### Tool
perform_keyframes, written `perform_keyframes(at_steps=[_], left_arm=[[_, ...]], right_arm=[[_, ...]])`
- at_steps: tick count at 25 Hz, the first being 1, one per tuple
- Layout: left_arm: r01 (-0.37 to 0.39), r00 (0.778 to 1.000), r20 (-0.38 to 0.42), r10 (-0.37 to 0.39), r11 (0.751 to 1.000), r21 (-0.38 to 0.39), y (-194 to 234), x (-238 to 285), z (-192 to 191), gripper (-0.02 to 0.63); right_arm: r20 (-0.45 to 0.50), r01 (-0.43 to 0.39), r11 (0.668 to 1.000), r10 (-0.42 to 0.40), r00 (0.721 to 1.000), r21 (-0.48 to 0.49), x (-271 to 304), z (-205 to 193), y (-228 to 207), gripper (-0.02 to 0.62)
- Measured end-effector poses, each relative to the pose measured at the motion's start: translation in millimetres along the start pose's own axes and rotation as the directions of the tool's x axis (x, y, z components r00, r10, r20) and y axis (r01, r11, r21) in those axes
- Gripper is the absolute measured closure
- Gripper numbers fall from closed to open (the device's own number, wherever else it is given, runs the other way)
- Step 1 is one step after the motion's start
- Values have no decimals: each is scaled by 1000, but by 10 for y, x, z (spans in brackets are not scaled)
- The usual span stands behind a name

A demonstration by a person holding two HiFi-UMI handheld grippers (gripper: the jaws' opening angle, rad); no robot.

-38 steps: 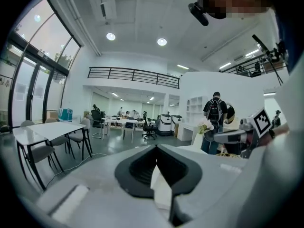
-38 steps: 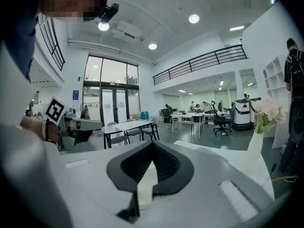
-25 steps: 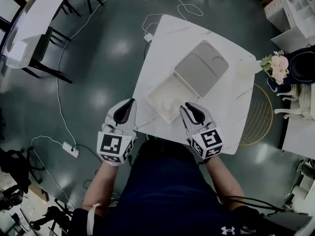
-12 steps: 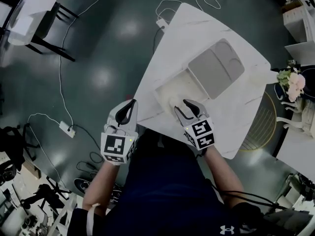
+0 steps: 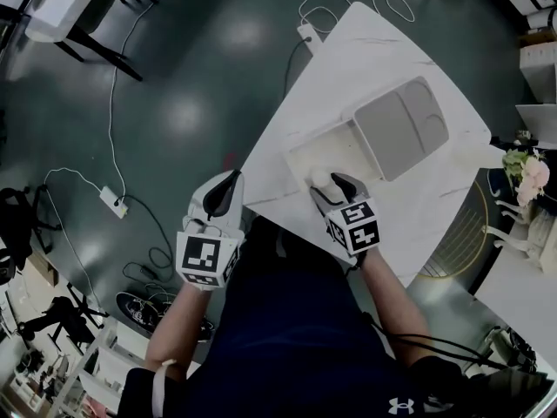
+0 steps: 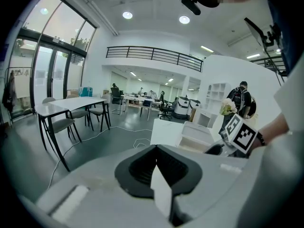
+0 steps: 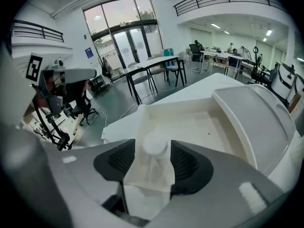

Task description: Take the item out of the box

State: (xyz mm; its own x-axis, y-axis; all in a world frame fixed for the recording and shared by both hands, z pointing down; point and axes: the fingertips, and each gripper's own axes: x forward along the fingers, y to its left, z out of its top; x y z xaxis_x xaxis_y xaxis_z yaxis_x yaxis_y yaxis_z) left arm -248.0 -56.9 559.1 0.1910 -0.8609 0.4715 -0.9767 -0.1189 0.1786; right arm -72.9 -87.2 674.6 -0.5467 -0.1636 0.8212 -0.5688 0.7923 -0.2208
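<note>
The small white round item [image 7: 155, 144] lies in the near corner of the shallow white open box [image 5: 306, 152], round face up; its long axis cannot be told. The flat grey-white lid [image 5: 402, 127] lies folded back on the white marble table [image 5: 365, 50]. The right gripper [image 5: 329, 179] has just been opening: its jaws stand wide, flanking the item without pressing on it. The left gripper [image 5: 228, 185] is off the table's edge, its jaws together and holding nothing.

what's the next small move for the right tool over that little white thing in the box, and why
Probably close the right tool on the small white round item. Its jaws have just been opening and stand apart on either side of it inside the open box, without touching it, so a grip should come before any lift.
</note>
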Motion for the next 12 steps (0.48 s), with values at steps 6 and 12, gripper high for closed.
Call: perform_keyframes(at_steps=[6,12], left_arm=[[-39,999,1,39,999,-37,62,-163,-62,604],[-51,999,10,51,998,-36,36,-264,-45,604]], right_arm=[[-40,16,998,-18,999,-55,80,-45,-28,423],[-2,22,998,-22,1000,-60,1,10,14,433]])
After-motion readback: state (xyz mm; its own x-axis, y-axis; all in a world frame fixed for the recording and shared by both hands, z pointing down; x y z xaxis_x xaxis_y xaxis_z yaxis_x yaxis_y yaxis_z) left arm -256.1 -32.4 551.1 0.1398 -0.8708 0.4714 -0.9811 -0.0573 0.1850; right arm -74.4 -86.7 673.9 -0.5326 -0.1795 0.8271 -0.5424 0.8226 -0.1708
